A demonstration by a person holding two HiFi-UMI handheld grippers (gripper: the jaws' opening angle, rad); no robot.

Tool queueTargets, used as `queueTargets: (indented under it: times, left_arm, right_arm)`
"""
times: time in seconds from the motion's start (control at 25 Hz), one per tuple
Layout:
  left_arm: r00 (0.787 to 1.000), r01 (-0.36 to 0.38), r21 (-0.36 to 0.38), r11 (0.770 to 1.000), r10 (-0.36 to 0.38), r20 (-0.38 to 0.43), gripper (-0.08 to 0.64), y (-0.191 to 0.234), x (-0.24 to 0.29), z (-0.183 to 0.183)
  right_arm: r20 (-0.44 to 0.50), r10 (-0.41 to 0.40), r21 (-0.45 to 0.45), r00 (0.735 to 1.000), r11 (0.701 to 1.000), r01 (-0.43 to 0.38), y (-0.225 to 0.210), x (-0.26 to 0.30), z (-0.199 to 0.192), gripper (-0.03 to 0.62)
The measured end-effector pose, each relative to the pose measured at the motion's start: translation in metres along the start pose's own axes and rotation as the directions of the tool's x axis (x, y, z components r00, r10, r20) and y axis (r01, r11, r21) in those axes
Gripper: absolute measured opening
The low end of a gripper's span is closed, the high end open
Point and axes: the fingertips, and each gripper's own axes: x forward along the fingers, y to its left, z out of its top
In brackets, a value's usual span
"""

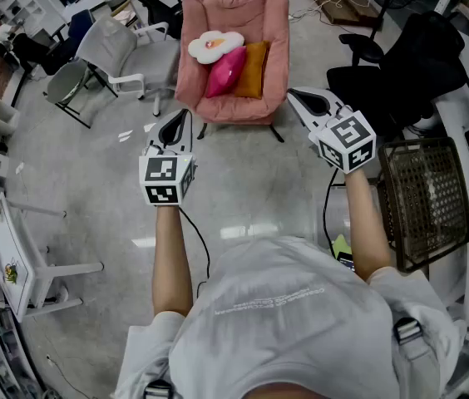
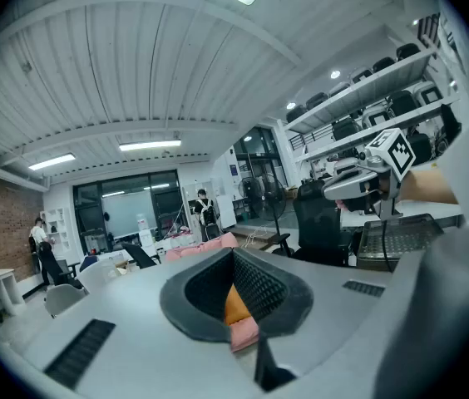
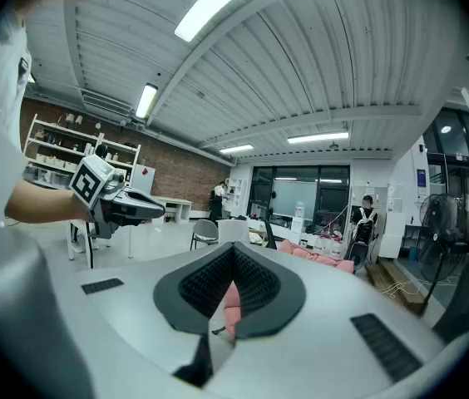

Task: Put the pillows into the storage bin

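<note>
Three pillows lie on a pink armchair (image 1: 255, 98) at the far middle: a white flower-shaped pillow (image 1: 214, 46), a magenta pillow (image 1: 226, 71) and an orange pillow (image 1: 253, 69). A brown wicker storage bin (image 1: 424, 198) stands on the floor at the right. My left gripper (image 1: 174, 128) is held in the air, short of the chair, shut and empty. My right gripper (image 1: 303, 99) hovers off the chair's right front corner, also shut and empty. In the left gripper view a bit of the orange pillow (image 2: 236, 306) shows between the shut jaws. The right gripper view shows the pink armchair (image 3: 231, 304) there.
Grey chairs (image 1: 122, 52) stand at the upper left and a black office chair (image 1: 401, 65) at the upper right, just behind the bin. A white table (image 1: 10, 256) lines the left edge. People stand far off by the glass wall (image 3: 366, 214).
</note>
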Motion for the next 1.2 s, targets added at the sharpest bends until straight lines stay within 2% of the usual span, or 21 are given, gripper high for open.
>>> queueTargets:
  times: [0.2,0.44,0.48,0.52,0.56,0.6,0.68,0.76,0.84,1.08,1.2]
  left_arm:
    - [1.0,0.004,-0.004,1.0,-0.004,-0.014,0.015,-0.004,-0.001,-0.002]
    - [0.999,-0.01,-0.051,0.999,0.007,-0.054,0.02,-0.01,-0.001,-0.015]
    - [0.998,-0.009,-0.064,0.998,0.006,-0.058,0.031,-0.012,0.0,-0.017]
    - [0.998,-0.01,-0.077,0.997,0.005,-0.062,0.078,-0.015,0.001,-0.018]
    - [0.998,-0.011,-0.089,0.996,0.006,-0.064,0.143,-0.018,0.001,-0.018]
    - [0.998,-0.015,-0.098,0.995,0.009,-0.063,0.184,-0.02,0.001,-0.019]
    - [0.998,-0.033,-0.107,0.994,0.028,-0.049,0.192,-0.026,0.001,-0.019]
    - [0.998,-0.048,-0.109,0.993,0.044,-0.039,0.239,-0.031,0.002,-0.017]
    - [0.998,-0.049,-0.108,0.993,0.044,-0.049,0.265,-0.039,0.004,-0.019]
    - [0.992,-0.091,-0.104,0.99,0.082,-0.092,0.265,-0.061,0.013,-0.032]
    - [0.99,-0.095,-0.108,0.99,0.083,-0.117,0.265,-0.073,0.02,-0.036]
  right_arm:
    - [0.002,-0.026,0.012,1.0,1.0,0.026,-0.004,-0.004,-0.002,0.023]
    - [-0.01,-0.074,0.034,0.997,0.997,0.075,-0.016,-0.008,-0.011,0.025]
    - [-0.012,-0.076,0.041,0.997,0.996,0.076,-0.018,-0.01,-0.012,0.025]
    - [-0.015,-0.073,0.045,0.997,0.996,0.073,-0.02,-0.011,-0.014,0.026]
    - [-0.019,-0.063,0.046,0.998,0.997,0.064,-0.021,-0.013,-0.015,0.046]
    - [-0.024,-0.048,0.043,0.999,0.998,0.049,-0.021,-0.015,-0.018,0.119]
    - [-0.032,-0.012,0.038,0.999,0.999,0.013,-0.021,-0.019,-0.023,0.22]
    - [-0.037,0.022,0.043,0.999,0.999,-0.02,-0.022,-0.023,-0.026,0.311]
    - [-0.039,0.041,0.054,0.998,0.998,-0.039,-0.025,-0.028,-0.03,0.331]
    - [-0.074,0.048,0.031,0.996,0.998,-0.046,-0.047,-0.043,-0.053,0.333]
    - [-0.078,0.046,0.049,0.996,0.998,-0.043,-0.061,-0.048,-0.062,0.33]
